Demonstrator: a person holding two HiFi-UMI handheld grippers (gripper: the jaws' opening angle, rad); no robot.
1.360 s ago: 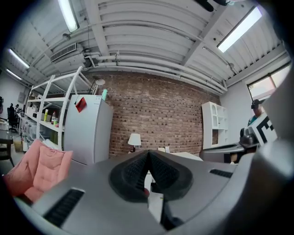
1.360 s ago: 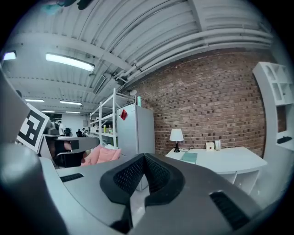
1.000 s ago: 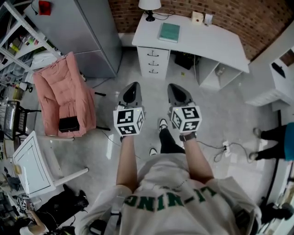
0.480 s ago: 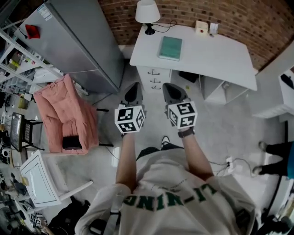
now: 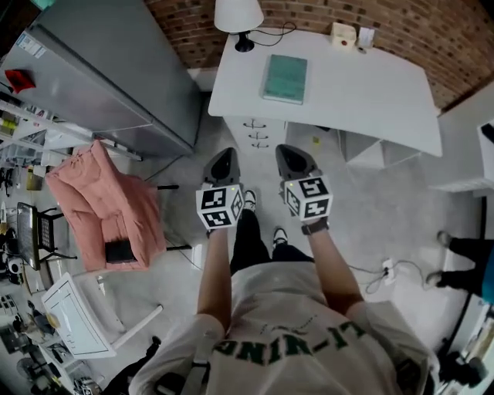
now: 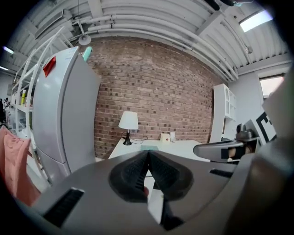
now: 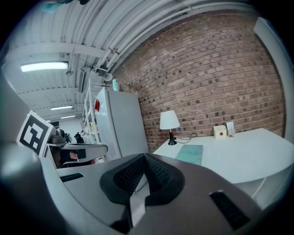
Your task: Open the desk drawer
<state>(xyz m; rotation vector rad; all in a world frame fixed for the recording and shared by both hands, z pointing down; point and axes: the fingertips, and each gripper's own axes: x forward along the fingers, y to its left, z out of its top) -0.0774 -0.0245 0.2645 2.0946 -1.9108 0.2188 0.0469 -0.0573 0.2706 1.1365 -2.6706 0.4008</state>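
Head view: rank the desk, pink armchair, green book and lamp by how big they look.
Largest to smallest:
1. desk
2. pink armchair
3. green book and lamp: too close to rank, because the frame's top edge cuts off the lamp shade.

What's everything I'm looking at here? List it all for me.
desk: one, white, against the brick wall
drawer unit: one, white, under the desk's left end, drawers shut
book: one, teal, flat on the desk
lamp: one, white shade, desk's back left corner
small box: one, cream with a red dot, desk's back edge
tall cabinet: one, grey, left of the desk
armchair: one, pink, floor at left
left gripper: one, grey, shut, empty
right gripper: one, grey, shut, empty
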